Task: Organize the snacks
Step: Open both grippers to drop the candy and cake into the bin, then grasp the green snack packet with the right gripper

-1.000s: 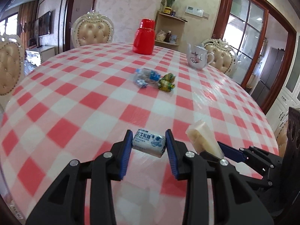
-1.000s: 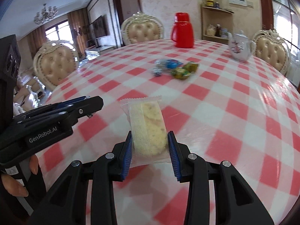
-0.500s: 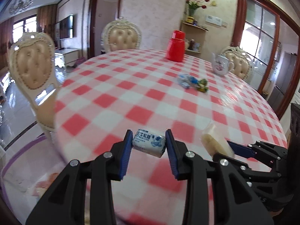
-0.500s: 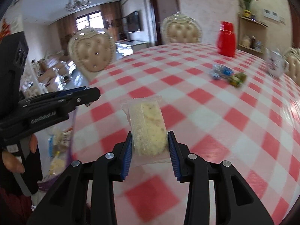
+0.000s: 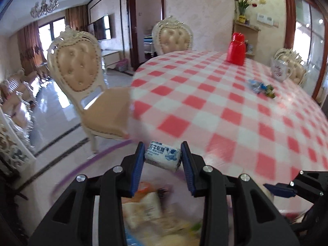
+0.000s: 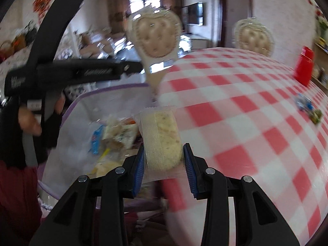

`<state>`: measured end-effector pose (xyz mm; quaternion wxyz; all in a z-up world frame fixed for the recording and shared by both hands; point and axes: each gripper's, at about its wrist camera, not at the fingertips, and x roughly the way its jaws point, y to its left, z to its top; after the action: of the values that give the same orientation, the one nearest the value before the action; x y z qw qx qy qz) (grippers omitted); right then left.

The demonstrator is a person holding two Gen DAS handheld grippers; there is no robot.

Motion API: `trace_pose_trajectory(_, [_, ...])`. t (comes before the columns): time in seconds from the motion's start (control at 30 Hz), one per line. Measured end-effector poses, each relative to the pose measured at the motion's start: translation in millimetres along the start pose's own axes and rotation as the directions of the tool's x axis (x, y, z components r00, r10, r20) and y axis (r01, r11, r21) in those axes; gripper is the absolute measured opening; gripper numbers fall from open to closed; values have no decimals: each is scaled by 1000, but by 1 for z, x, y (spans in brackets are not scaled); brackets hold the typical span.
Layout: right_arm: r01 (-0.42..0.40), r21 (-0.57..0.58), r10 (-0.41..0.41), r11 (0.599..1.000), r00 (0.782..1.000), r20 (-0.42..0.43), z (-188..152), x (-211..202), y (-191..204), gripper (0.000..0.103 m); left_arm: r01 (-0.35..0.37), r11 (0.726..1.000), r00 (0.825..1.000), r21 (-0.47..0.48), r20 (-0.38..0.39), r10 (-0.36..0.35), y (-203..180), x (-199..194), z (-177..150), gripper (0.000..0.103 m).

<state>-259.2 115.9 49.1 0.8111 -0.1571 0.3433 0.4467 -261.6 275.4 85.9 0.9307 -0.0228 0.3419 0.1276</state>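
Observation:
My left gripper (image 5: pixel 162 156) is shut on a small white and blue candy packet (image 5: pixel 163 155) and holds it beyond the table's left edge, above a purple-rimmed clear bin (image 5: pixel 86 164) with several snacks in it. My right gripper (image 6: pixel 163 160) is shut on a clear-wrapped pale cracker pack (image 6: pixel 162 141) at the table edge, beside the same bin (image 6: pixel 80 135). A few wrapped candies (image 5: pixel 261 88) lie on the checked table (image 5: pixel 225 106); they also show in the right wrist view (image 6: pixel 308 108).
A red jug (image 5: pixel 235 48) and a white teapot (image 5: pixel 279 71) stand at the far side of the table. A cream padded chair (image 5: pixel 82 86) stands left of the table, near the bin. The left gripper's body (image 6: pixel 67 71) crosses the right wrist view.
Both grippers have swung left off the table with their snacks still held. They now hang over or beside the bin, which has come into view below.

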Motion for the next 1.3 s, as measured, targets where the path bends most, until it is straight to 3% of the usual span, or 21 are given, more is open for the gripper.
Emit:
trace_pose_trajectory(0.17, [-79, -81, 76, 994, 996, -40, 3, 20, 43, 37, -82, 996, 996, 24, -32, 83, 25, -5, -6, 36])
trace_pose_trajectory(0.3, [-212, -134, 206, 968, 977, -57, 1, 27, 70, 40, -164, 986, 986, 6, -36, 164, 42, -11, -7, 40])
trace_pose_trajectory(0.37, [-243, -151, 243, 958, 970, -18, 2, 19, 74, 57, -226, 974, 974, -21, -26, 225, 47, -14, -5, 74])
trace_pose_trajectory(0.4, [-238, -150, 241, 959, 971, -3, 3, 16, 72, 60, -260, 965, 966, -29, -8, 259, 48, -16, -4, 91])
trace_pose_trajectory(0.43, [-229, -142, 233, 963, 972, 19, 5, 10, 66, 62, -281, 959, 959, -34, 10, 282, 47, -19, -3, 94])
trace_pose_trajectory(0.73, [-78, 131, 64, 988, 992, 108, 2, -21, -41, 73, -227, 974, 974, 18, 29, 226, 6, -9, 1, 98])
trace_pose_trajectory(0.93, [7, 305, -51, 952, 989, 136, -21, -51, -117, 82, -130, 989, 991, 65, 8, 130, -42, 9, 5, 100])
trace_pose_trajectory(1.0, [25, 345, -77, 938, 988, 138, -29, -58, -136, 84, -74, 993, 997, 96, -21, 76, -69, 18, 7, 101])
trace_pose_trajectory(1.07, [49, 398, -111, 916, 985, 133, -41, -66, -160, 87, 37, 995, 997, 96, -75, -30, -93, 28, 10, 101])
trace_pose_trajectory(1.1, [62, 425, -128, 903, 983, 129, -46, -71, -170, 87, 166, 984, 979, 65, -127, -157, -106, 35, 13, 101])
trace_pose_trajectory(1.13, [80, 461, -151, 884, 981, 120, -53, -74, -184, 87, 350, 937, 915, -17, -207, -346, -121, 47, 17, 101])
trace_pose_trajectory(1.17, [98, 499, -174, 861, 979, 107, -61, -77, -198, 87, 396, 916, 881, -65, -254, -399, -132, 56, 19, 101])
trace_pose_trajectory(1.2, [111, 524, -188, 845, 977, 97, -65, -77, -208, 87, 381, 921, 872, -83, -298, -387, -147, 64, 24, 101])
trace_pose_trajectory(1.27, [149, 583, -228, 798, 971, 64, -79, -83, -235, 87, 320, 947, 898, 5, -321, -302, -184, 74, 39, 101])
trace_pose_trajectory(1.3, [162, 597, -240, 786, 969, 53, -83, -83, -243, 87, 329, 943, 905, 57, -305, -298, -202, 79, 47, 101])
